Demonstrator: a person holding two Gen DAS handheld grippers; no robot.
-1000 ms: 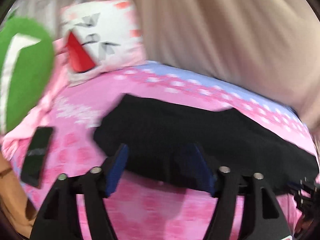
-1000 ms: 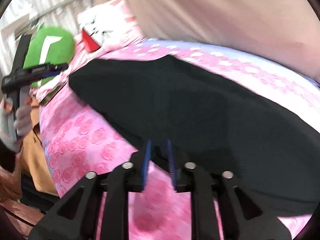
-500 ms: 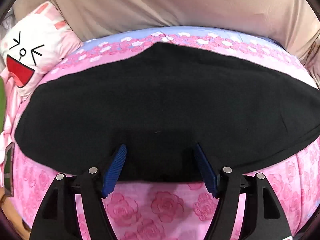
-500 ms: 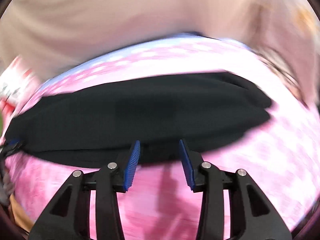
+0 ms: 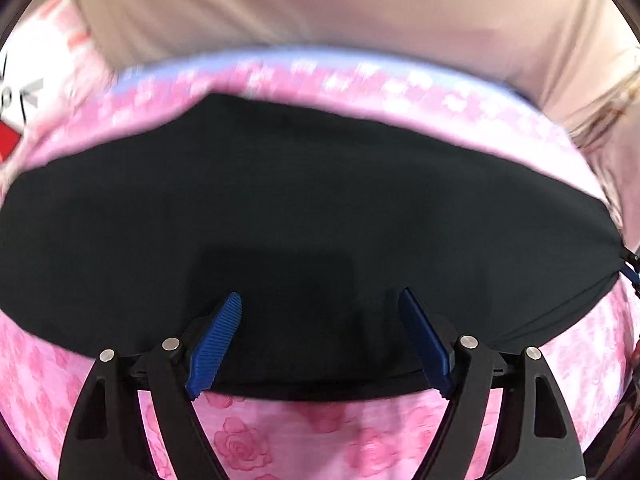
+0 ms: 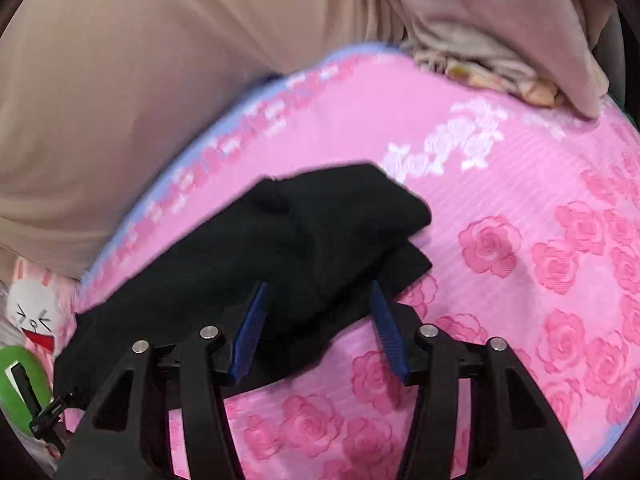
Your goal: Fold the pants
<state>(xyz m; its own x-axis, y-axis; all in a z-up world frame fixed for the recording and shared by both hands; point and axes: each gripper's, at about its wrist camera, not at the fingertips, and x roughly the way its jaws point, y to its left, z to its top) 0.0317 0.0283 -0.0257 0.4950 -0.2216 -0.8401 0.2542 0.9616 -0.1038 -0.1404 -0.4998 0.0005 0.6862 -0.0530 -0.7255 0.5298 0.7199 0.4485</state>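
The black pants lie flat across a pink rose-print bed sheet. My left gripper is open, its blue pads over the near edge of the pants at their middle. In the right wrist view the right end of the pants shows as a folded, layered end. My right gripper is open, with that end between and just beyond its blue pads.
A beige curtain hangs behind the bed. A white cartoon-face pillow and a green object lie at the left end. Beige and patterned cloths are heaped at the far right corner of the sheet.
Both grippers swung to the right along the pants. The right gripper opened wide and now faces the pants' right end. The left gripper moved closer over the near edge.
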